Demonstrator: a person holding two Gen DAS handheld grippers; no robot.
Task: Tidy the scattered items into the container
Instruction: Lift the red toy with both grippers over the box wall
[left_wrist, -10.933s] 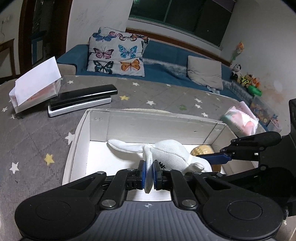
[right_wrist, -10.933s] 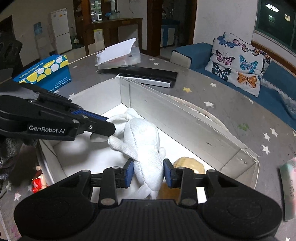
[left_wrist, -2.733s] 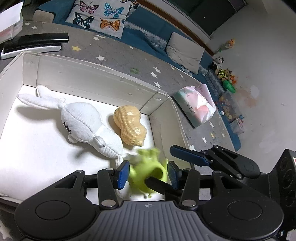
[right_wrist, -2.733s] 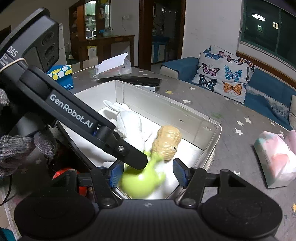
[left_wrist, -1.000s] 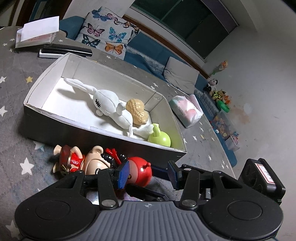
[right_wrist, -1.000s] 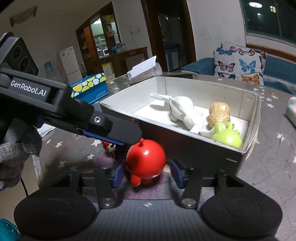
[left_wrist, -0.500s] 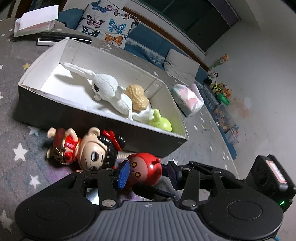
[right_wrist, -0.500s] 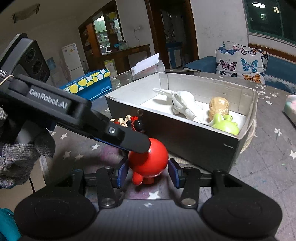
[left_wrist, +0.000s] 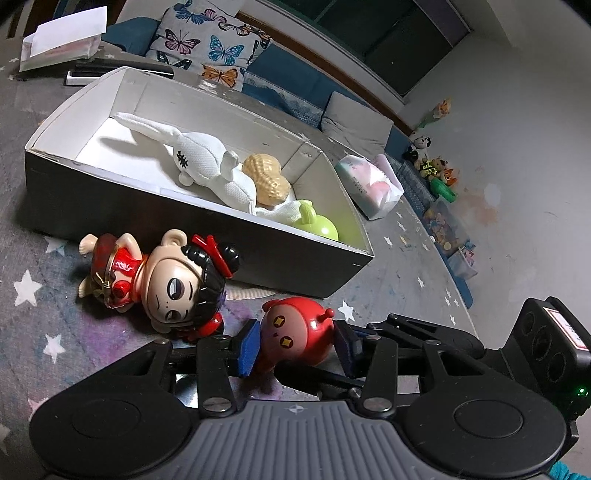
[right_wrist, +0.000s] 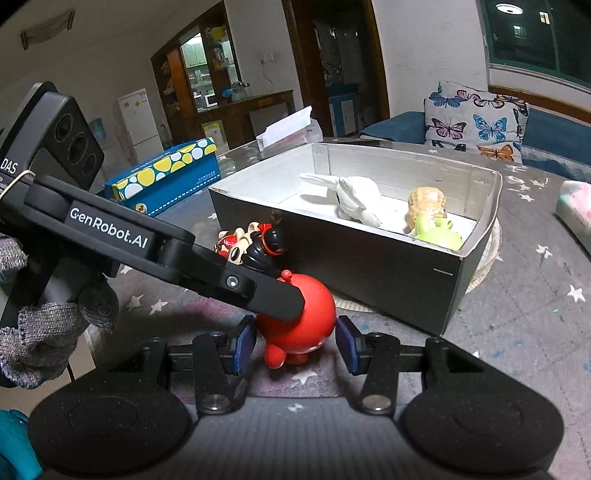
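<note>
A round red toy (left_wrist: 295, 332) (right_wrist: 299, 317) stands on the star-patterned table in front of the dark box (left_wrist: 147, 218) (right_wrist: 351, 266). My left gripper (left_wrist: 296, 349) is open, its blue pads close beside the toy's flanks. My right gripper (right_wrist: 293, 349) is open too and brackets the same toy from another side. One left finger (right_wrist: 236, 284) crosses the toy's top. A big-headed doll in red (left_wrist: 173, 277) (right_wrist: 255, 243) lies beside it. Inside the box lie a white rabbit (left_wrist: 207, 162), a peanut (left_wrist: 267, 177) and a green toy (left_wrist: 319, 227).
A blue dotted tissue box (right_wrist: 166, 177) sits left of the container. Behind it are a white tissue holder (left_wrist: 59, 48) and a flat black device (left_wrist: 88, 72). A pink-and-white plastic pack (left_wrist: 369, 184) lies past the box's right end. A gloved hand (right_wrist: 55, 325) holds the left gripper.
Both grippers have closed in on the red toy, which now fills the gap between each pair of pads. Jaw widths look unchanged. The toy and the doll have stayed put.
</note>
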